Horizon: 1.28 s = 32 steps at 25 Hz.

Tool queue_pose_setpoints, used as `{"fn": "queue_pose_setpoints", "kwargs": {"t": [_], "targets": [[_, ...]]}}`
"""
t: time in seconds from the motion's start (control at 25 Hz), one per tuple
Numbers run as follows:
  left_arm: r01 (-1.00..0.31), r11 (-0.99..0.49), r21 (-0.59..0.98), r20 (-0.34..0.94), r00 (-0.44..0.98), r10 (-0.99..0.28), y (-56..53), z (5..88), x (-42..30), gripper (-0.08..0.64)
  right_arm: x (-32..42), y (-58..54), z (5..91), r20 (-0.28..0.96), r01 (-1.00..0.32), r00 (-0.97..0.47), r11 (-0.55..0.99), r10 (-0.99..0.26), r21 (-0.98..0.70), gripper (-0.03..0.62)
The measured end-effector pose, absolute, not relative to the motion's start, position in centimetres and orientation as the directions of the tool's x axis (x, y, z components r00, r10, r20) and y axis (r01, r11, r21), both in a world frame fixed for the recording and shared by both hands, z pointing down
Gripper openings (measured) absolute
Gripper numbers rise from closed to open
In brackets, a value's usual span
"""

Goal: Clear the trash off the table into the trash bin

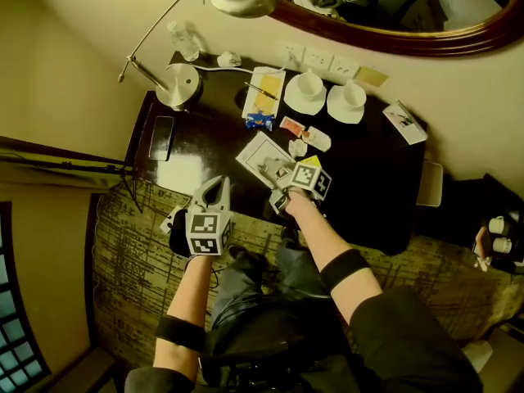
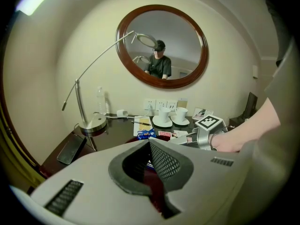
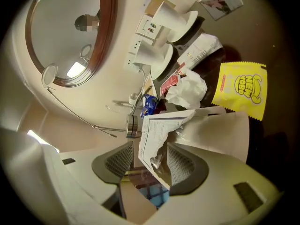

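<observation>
A white printed paper sheet (image 1: 260, 157) with a torn edge (image 3: 157, 132) lies near the front of the dark table (image 1: 372, 178). My right gripper (image 1: 280, 173) is rolled onto its side over it, jaws open (image 3: 150, 146). The sheet's edge stands between them against one pad, clear of the other. Beyond lie a yellow snack packet (image 3: 240, 89), a crumpled white tissue (image 3: 188, 90), a blue wrapper (image 1: 260, 121) and a red wrapper (image 1: 291, 126). My left gripper (image 1: 214, 185) hovers at the table's front left, shut and empty (image 2: 150, 143). No bin shows.
At the back stand two cups on saucers (image 1: 305, 91) (image 1: 347, 101), a notepad with a pen (image 1: 264, 92), a lamp base (image 1: 178, 84) and a water bottle (image 1: 184, 39). A phone (image 1: 161, 137) lies at the left edge, a card (image 1: 404, 122) at the right.
</observation>
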<state>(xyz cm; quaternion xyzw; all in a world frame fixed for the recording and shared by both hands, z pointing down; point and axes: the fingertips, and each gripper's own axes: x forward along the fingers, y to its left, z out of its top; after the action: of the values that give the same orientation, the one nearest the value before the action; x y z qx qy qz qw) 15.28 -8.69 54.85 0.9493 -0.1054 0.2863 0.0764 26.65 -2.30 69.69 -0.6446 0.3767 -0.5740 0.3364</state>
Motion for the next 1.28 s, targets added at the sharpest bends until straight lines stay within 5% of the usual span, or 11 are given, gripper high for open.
{"fn": "queue_pose_setpoints", "kwargs": {"t": [0.32,0.48,0.64,1.28], "targets": [[-0.296,-0.952,0.078,0.581,0.789,-0.198,-10.1,56.3,13.1,0.001,27.1,-4.0,71.1,0.497,-0.069,0.064,-0.501,-0.865,-0.863,0.242],[-0.314,-0.946,0.079,0.583,0.785,-0.212,-10.7,56.6,12.6,0.001,26.8,-4.6,71.6,0.487,-0.049,0.054,-0.490,-0.872,-0.870,0.166],[-0.304,-0.948,0.096,0.587,0.786,-0.193,-10.3,56.6,12.5,0.001,26.9,-4.3,71.8,0.492,-0.050,0.068,-0.496,-0.868,-0.867,0.011],[-0.306,-0.947,0.096,0.586,0.786,-0.195,-9.3,56.9,12.4,0.001,27.3,-4.5,67.4,0.349,-0.122,0.096,-0.359,-0.932,-0.926,0.008]]}}
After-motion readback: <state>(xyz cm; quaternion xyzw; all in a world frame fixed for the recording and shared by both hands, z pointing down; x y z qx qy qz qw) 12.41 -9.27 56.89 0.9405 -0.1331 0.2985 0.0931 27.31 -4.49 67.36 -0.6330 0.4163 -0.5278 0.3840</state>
